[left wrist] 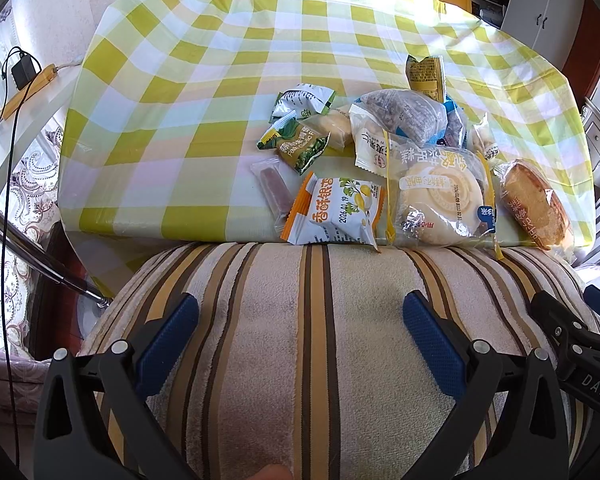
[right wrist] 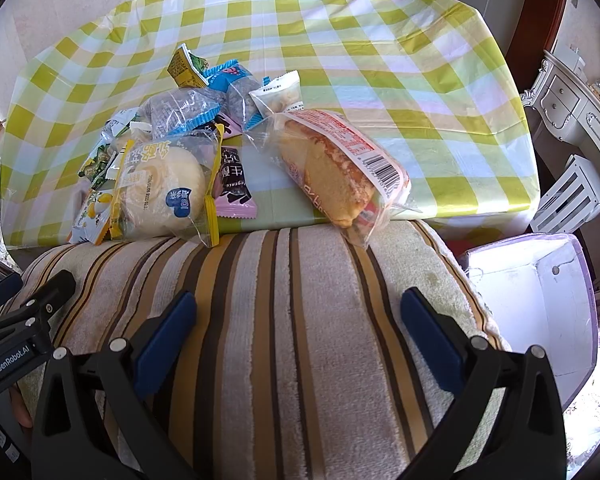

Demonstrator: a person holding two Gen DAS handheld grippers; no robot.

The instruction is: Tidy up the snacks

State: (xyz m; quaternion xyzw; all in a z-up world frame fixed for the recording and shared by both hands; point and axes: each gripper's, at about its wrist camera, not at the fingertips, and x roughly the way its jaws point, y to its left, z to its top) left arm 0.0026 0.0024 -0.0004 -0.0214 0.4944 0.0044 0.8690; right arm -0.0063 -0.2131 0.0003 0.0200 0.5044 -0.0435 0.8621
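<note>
Fingers of the left gripper (left wrist: 300, 320) stood spread wide with nothing between the blue pads (left wrist: 168, 336), hovering above a striped cushion (left wrist: 300, 340). Fingers of the right gripper (right wrist: 298, 320) were likewise spread and empty over the same cushion (right wrist: 300, 320), the two tools side by side.

Snacks lay in a loose heap on the desk's checked cloth (left wrist: 260, 60), at the near edge just beyond the cushion. A round pale cake in a clear wrapper (left wrist: 440, 200) sat at the front, its corner overhanging the cushion. An orange-and-white packet (left wrist: 336, 212) touched its left side. A bagged golden bread slice (right wrist: 340, 172) lay to its right, apart from the heap, one end resting on the cushion. A pink-and-black packet (right wrist: 232, 184) lay between cake and bread. Green packets (left wrist: 296, 140) and a clear-wrapped reddish bar (left wrist: 272, 188) occupied the heap's left side. Grey seed-filled bags with blue trim (right wrist: 188, 112) and a yellow packet (left wrist: 426, 74) were piled behind.

A white box (right wrist: 548, 312) stood open to the right of the cushion, below desk level. A black adapter with cable (left wrist: 22, 72) sat at far left.
</note>
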